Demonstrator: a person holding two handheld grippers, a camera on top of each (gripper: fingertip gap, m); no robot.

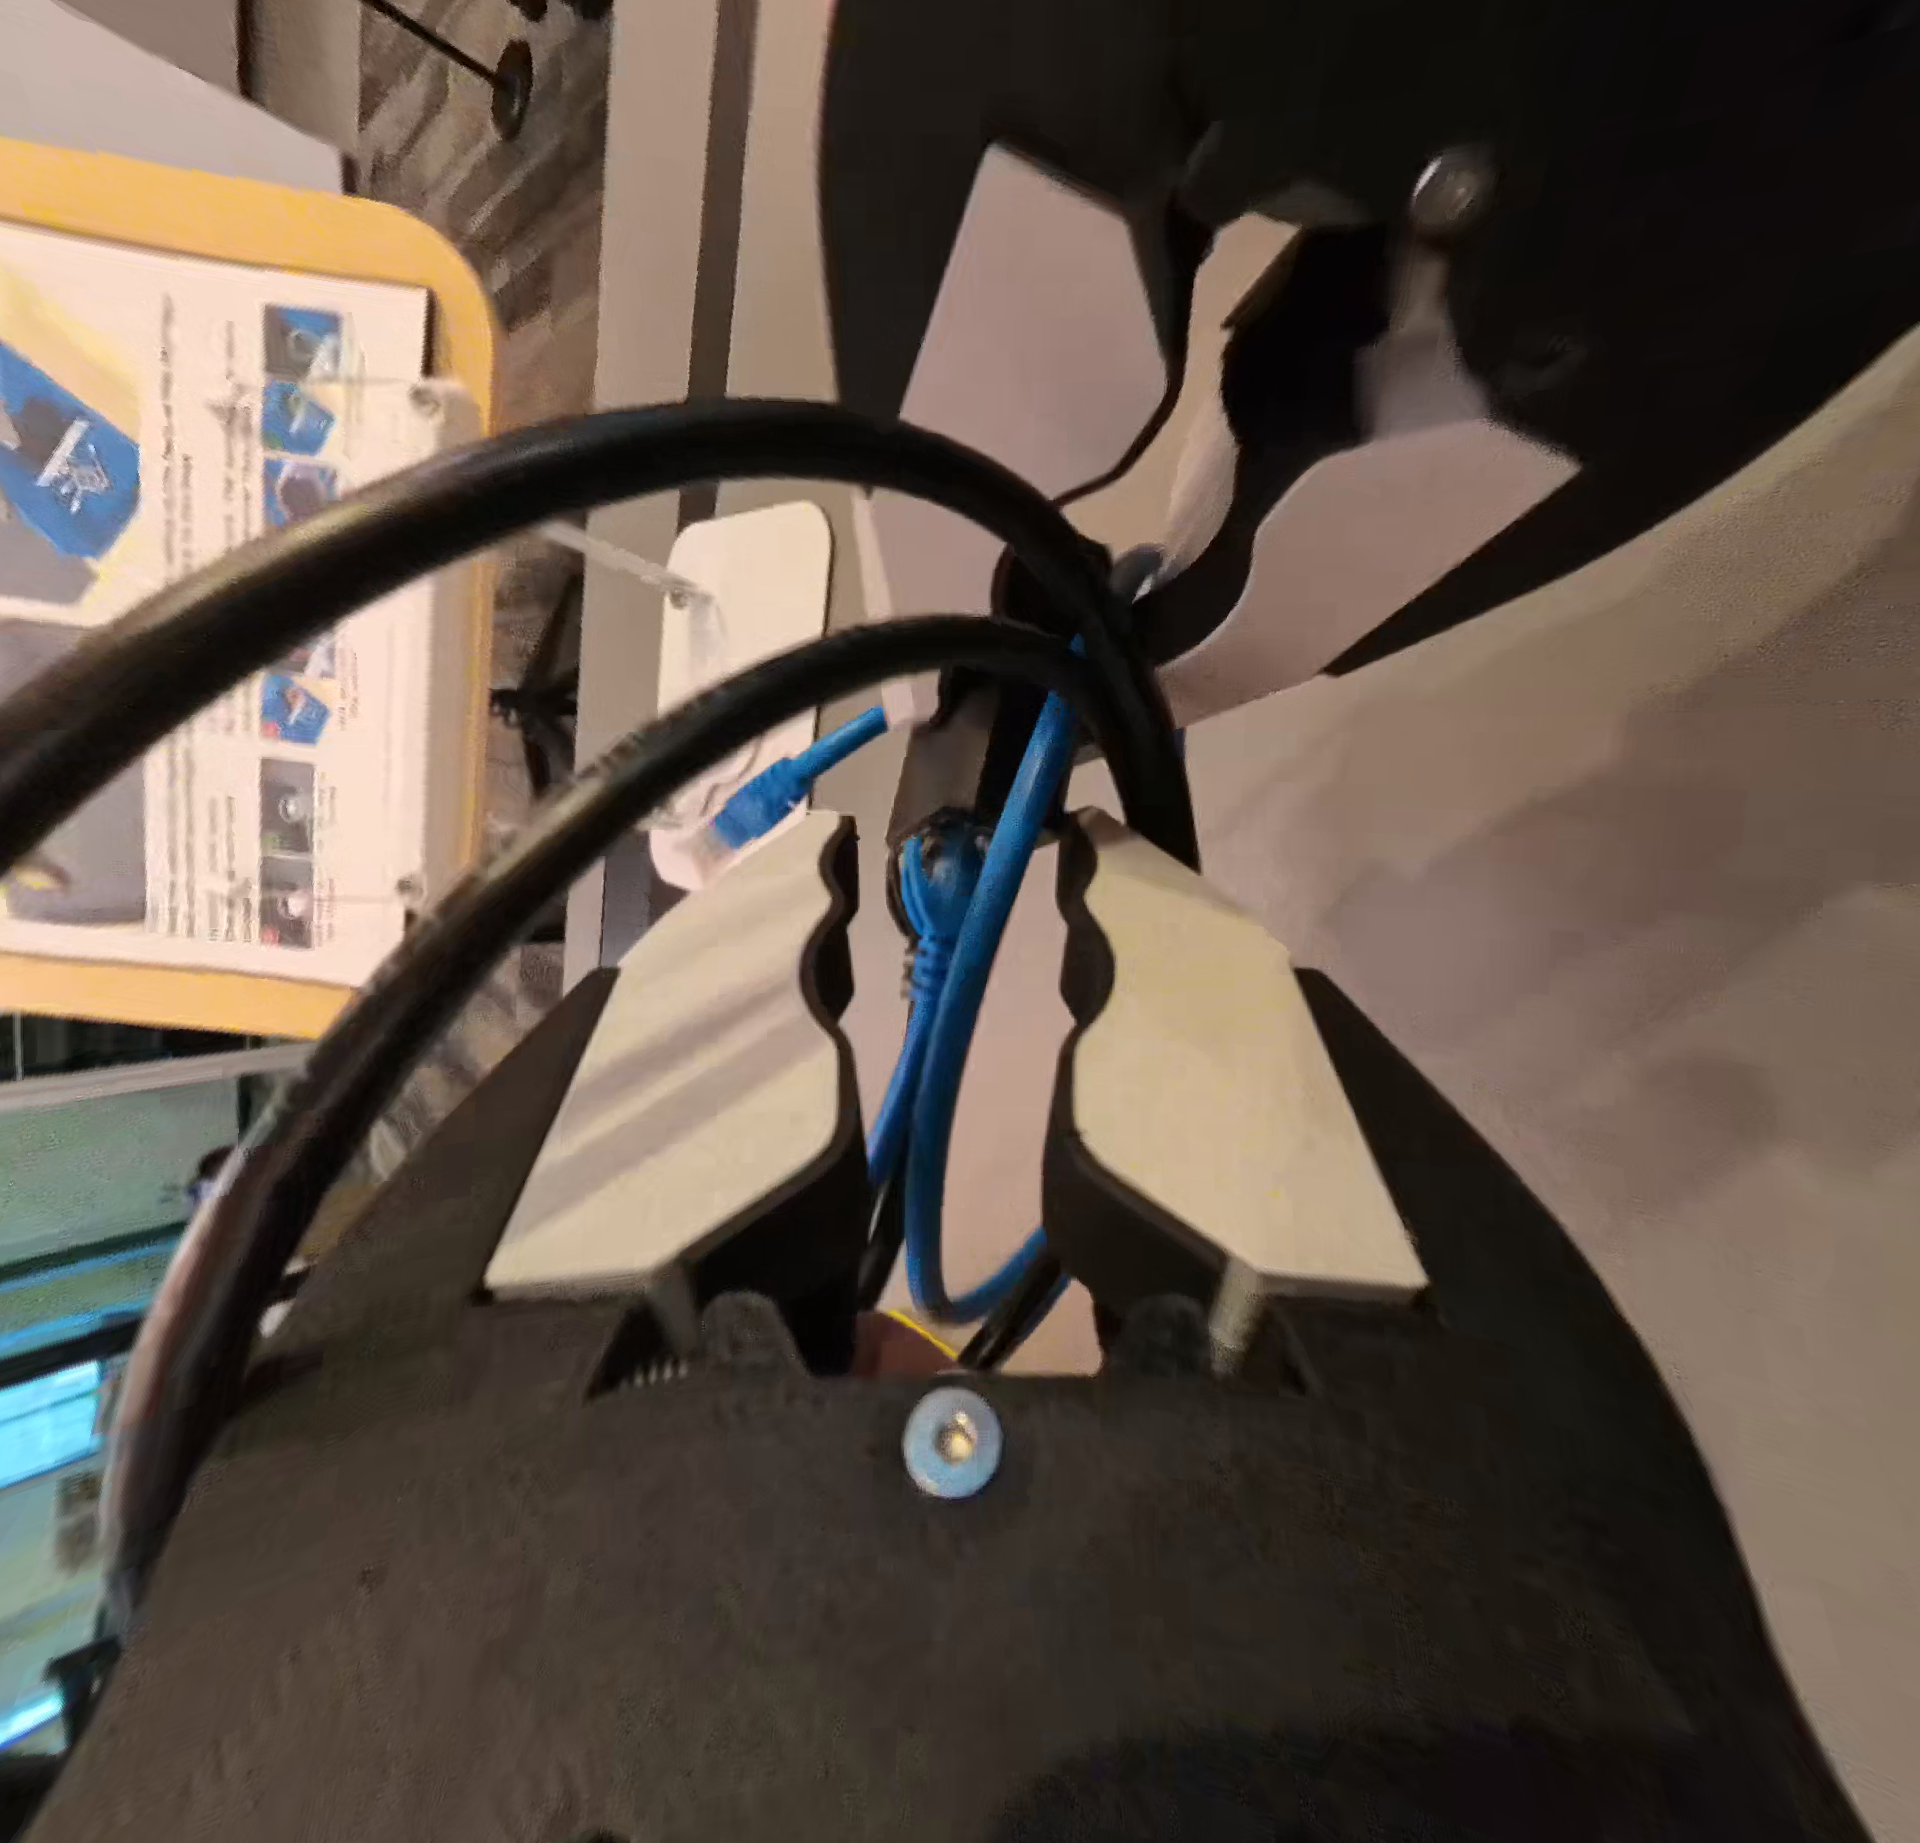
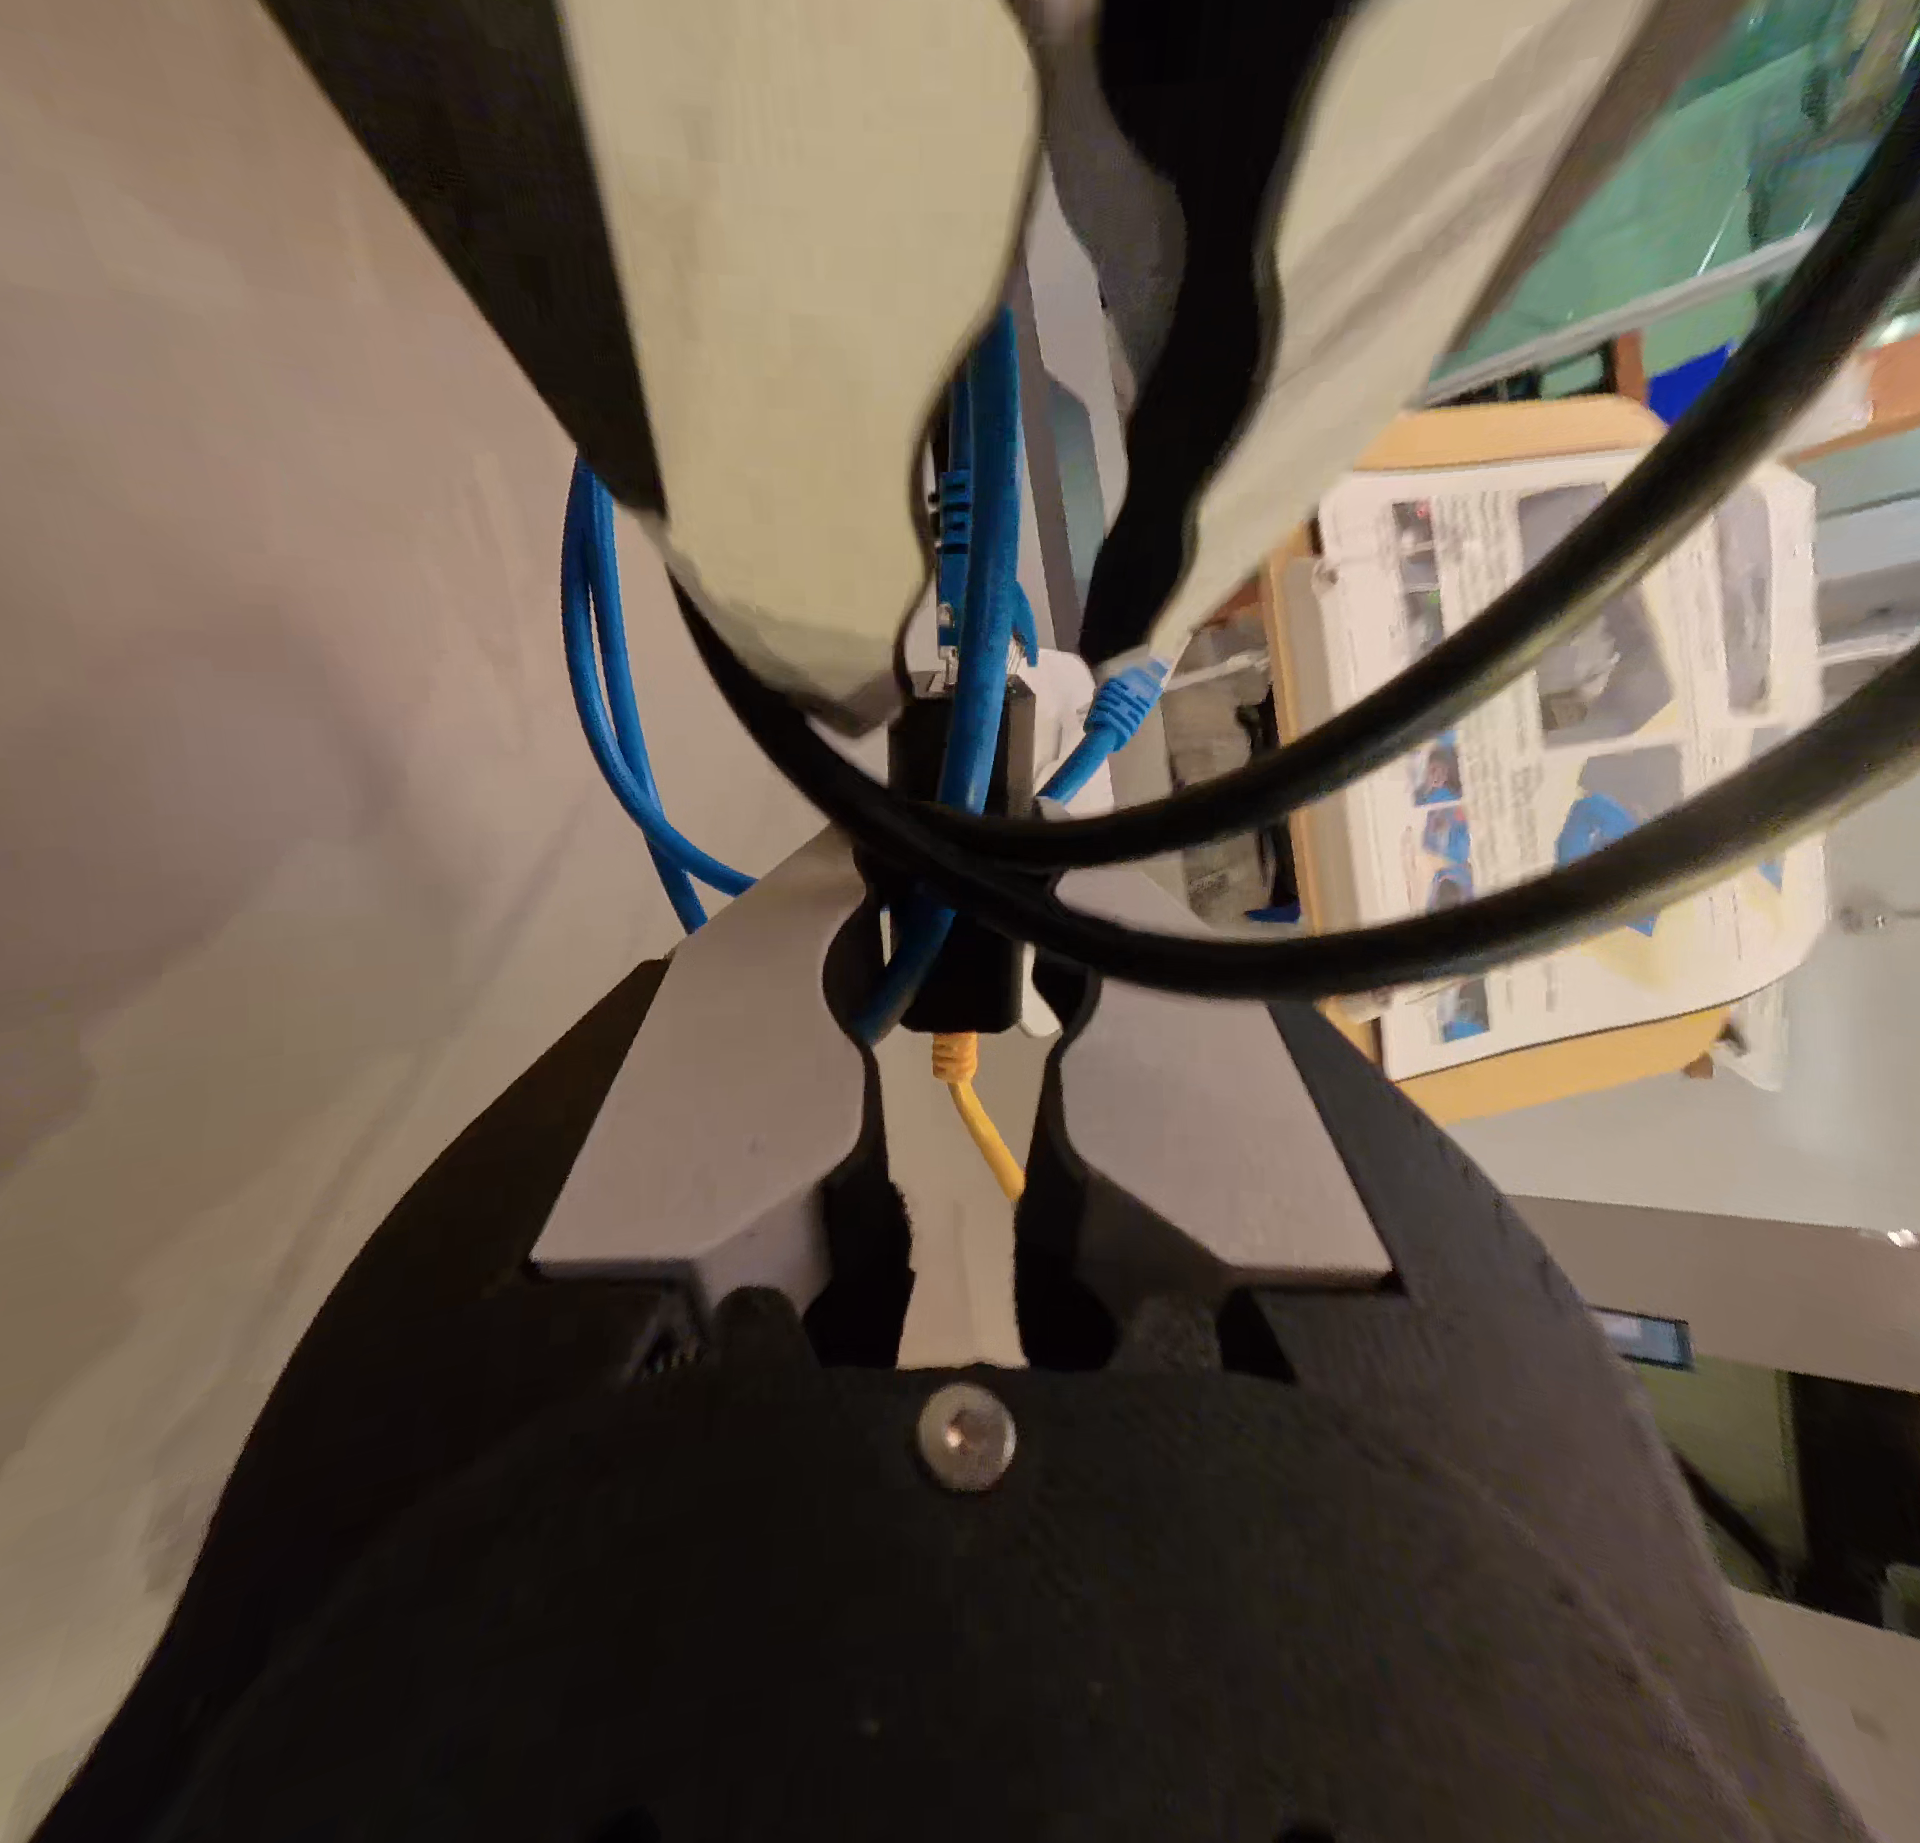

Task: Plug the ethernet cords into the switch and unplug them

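The switch (image 2: 961, 858), a small black box, is the landmark here: both grippers point at it from opposite ends, above a pale desk (image 2: 260, 650).

The right gripper (image 2: 956, 962) has its jaws clenched on the near end of the switch, the box wedged between the notched tips. A yellow cord (image 2: 977, 1118) leaves that near end and runs down between the jaws. Two thick black cables (image 2: 1455, 785) cross over the middle of the switch and sweep away toward one side.

The left gripper (image 1: 956, 858) faces the far end of the switch (image 1: 940, 754). Its jaws are released, set apart with a clear gap. In that gap sits a blue cord (image 1: 940, 962), whose plug meets the end of the switch; whether it is fully seated cannot be told. The rest of this cord loops back between the jaws, touching neither side as far as can be seen. The black cables (image 1: 520, 505) arch over the left jaw on their way to the switch.

Just beside the switch lies a white box (image 1: 743, 650), and a second blue plug (image 1: 764, 801) rests loose against it, not in the switch. Beyond that box, well apart from the switch, stands a printed sheet (image 1: 208, 598) with pictures on a yellow-edged board (image 1: 457, 339).
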